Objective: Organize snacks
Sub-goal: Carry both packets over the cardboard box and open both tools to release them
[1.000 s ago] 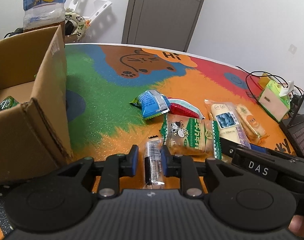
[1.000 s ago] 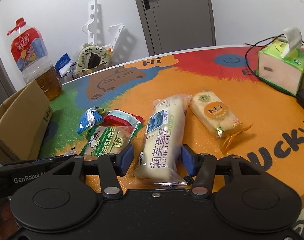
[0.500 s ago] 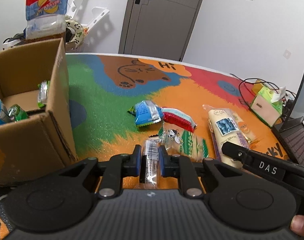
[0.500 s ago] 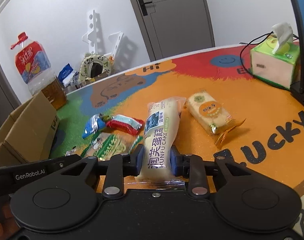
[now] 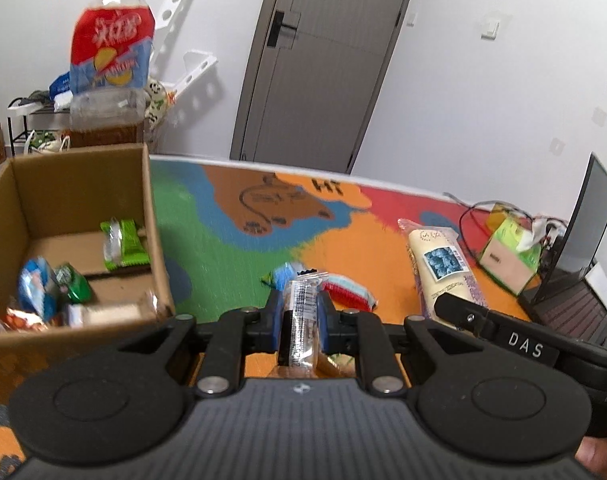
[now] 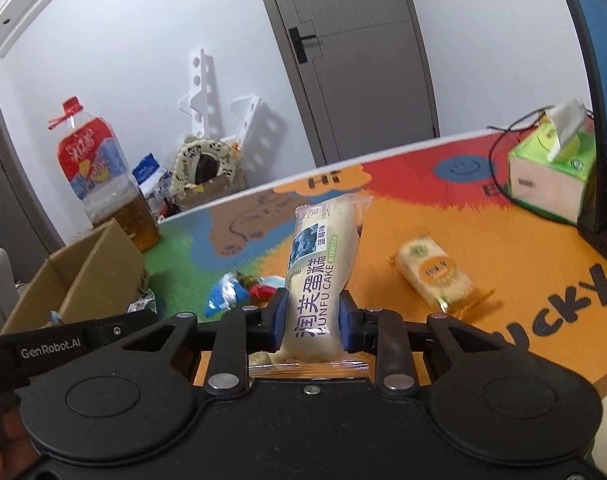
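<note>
Left gripper (image 5: 299, 316) pinches a clear slim packet (image 5: 302, 312); right gripper (image 6: 312, 318) clamps the long cake pack (image 6: 323, 272), both clear of the table (image 6: 383, 216). Cardboard box (image 5: 79, 184) at the table's left edge holds several snacks. Remaining mid-table: blue packet (image 6: 222, 300), red packet (image 5: 349, 292), orange biscuit pack (image 6: 433, 274).

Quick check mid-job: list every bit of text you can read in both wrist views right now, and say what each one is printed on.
"UNFU CAKE", beside large Chinese characters: long cake packet clamped in the right gripper.
"GenRobot.AI": left gripper's side, seen from the right wrist.
"DAS": right gripper's side, seen from the left wrist.
"Hi": orange cloud on the table mat.
"UCKY", cut off: same mat.
Too blurred: big bottle label, clear snack stick in the left gripper, orange biscuit packet.
</note>
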`<state>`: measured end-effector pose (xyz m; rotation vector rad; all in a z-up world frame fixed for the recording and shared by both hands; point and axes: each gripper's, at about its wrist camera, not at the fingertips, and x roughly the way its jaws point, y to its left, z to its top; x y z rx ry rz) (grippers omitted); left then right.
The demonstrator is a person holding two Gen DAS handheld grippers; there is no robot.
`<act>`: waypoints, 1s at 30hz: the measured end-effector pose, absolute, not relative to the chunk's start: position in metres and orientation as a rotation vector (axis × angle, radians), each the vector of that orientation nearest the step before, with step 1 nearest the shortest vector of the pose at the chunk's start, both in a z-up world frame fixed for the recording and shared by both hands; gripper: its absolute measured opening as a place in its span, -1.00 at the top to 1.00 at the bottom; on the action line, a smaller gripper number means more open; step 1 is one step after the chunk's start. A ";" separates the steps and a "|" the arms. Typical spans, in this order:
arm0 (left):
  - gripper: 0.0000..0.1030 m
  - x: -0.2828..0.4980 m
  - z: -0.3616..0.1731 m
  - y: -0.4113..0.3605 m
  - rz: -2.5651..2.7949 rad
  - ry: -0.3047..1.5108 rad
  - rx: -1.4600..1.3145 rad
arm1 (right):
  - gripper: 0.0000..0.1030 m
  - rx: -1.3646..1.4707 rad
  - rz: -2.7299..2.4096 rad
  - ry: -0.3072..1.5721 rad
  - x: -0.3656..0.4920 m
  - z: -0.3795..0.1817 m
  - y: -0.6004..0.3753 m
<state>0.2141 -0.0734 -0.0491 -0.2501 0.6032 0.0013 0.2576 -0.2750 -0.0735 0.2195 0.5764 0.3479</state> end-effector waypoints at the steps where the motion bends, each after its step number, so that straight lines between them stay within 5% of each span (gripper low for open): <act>1: 0.68 0.213 -0.046 -0.071 0.003 0.596 -0.252 | 0.47 0.220 0.355 0.570 0.256 -0.070 -0.273; 30: 0.68 0.182 -0.006 0.060 0.201 0.485 -0.345 | 0.48 0.150 0.578 0.509 0.252 -0.019 -0.153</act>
